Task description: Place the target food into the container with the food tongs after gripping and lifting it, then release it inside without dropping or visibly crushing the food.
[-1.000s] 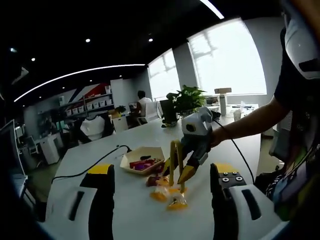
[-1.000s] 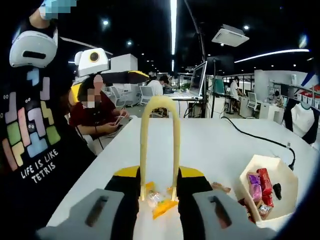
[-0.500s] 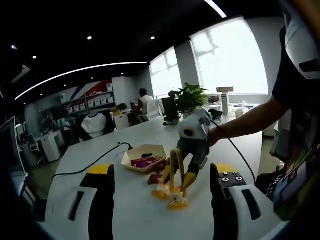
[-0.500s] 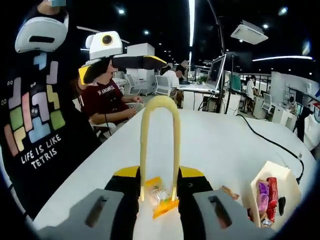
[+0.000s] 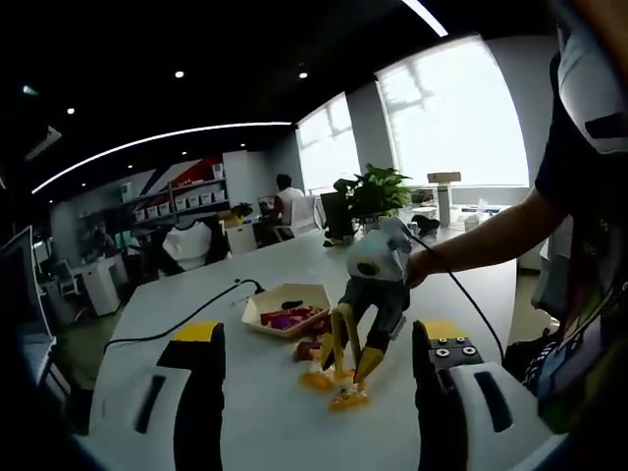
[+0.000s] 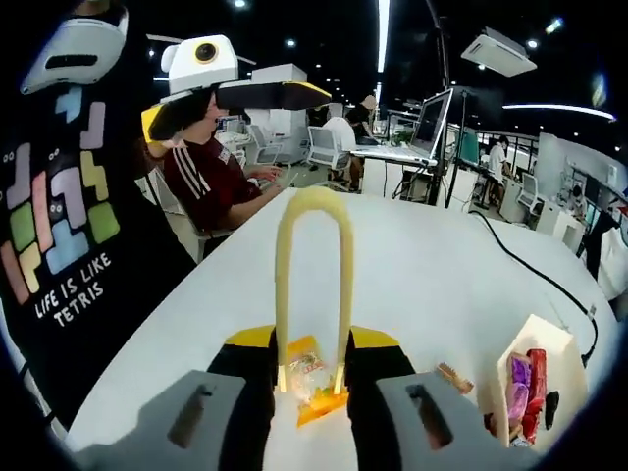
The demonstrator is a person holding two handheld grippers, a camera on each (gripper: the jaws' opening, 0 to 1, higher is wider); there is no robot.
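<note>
My right gripper (image 6: 314,343) is shut on yellow food tongs (image 6: 314,201). The tong tips straddle an orange snack packet (image 6: 306,375) on the white table (image 6: 412,285); I cannot tell whether they press it. In the left gripper view, a hand holds the right gripper (image 5: 365,312) with the tongs (image 5: 339,339) pointing down at two orange packets (image 5: 316,381) (image 5: 345,396). A beige paper container (image 5: 285,319) (image 6: 535,378) with purple and red snacks sits just beyond. My left gripper (image 5: 316,334) stands open and apart, holding nothing.
A brown snack (image 6: 453,378) lies between the tongs and the container. A black cable (image 5: 167,329) runs across the table behind the container. The person in a dark printed T-shirt (image 6: 69,226) stands at the table edge, and another person (image 6: 211,182) sits behind.
The right gripper has tilted and shifted slightly, keeping the tong tips around the orange packet. The left gripper's jaws stay as wide apart as before.
</note>
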